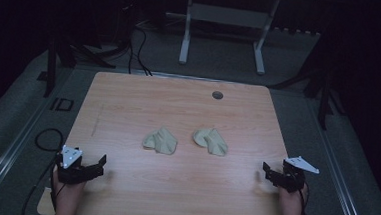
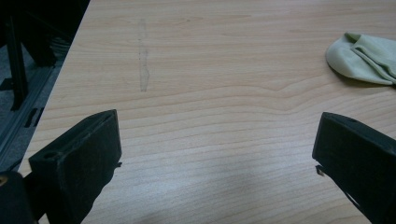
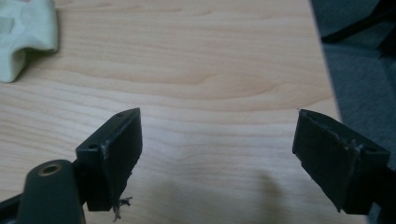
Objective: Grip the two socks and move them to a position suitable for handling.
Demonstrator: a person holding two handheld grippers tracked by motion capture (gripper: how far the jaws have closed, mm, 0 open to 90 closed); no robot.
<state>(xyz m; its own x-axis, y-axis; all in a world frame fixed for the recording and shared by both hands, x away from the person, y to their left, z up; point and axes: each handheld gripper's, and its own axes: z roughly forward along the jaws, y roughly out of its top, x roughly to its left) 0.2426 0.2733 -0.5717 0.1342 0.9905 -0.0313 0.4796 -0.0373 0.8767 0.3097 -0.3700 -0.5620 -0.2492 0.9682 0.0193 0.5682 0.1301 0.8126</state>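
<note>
At the near edge of the worktop [image 1: 129, 98], the left hand-held gripper [image 1: 92, 167] is resting low at the left corner with its jaws spread wide and nothing between them. The right hand-held gripper [image 1: 270, 173] is sitting at the right corner, jaws likewise spread apart and empty. In the left gripper view bare wood grain is lying between the two black jaws, and a faint pale scuff [image 2: 143, 70] is running away from the camera across the board.

Farther in, near the middle of the worktop, two crumpled beige socks are lying side by side but apart. The left sock [image 1: 160, 140] is lying with its long axis running diagonally, from near-left to far-right, its broader bunched end toward the near side. The right sock [image 1: 210, 141] is lying on the opposite slant, from far-left to near-right. Nothing is standing between either hand-held gripper and the socks; both are well apart from them.

Beyond the socks, a small round grey cap [image 1: 217, 95] is sitting in the worktop near its far edge. Past the worktop, a white frame [image 1: 185, 42] and black cables [image 1: 139, 49] are lying on the grey floor. No readable writing is showing.
</note>
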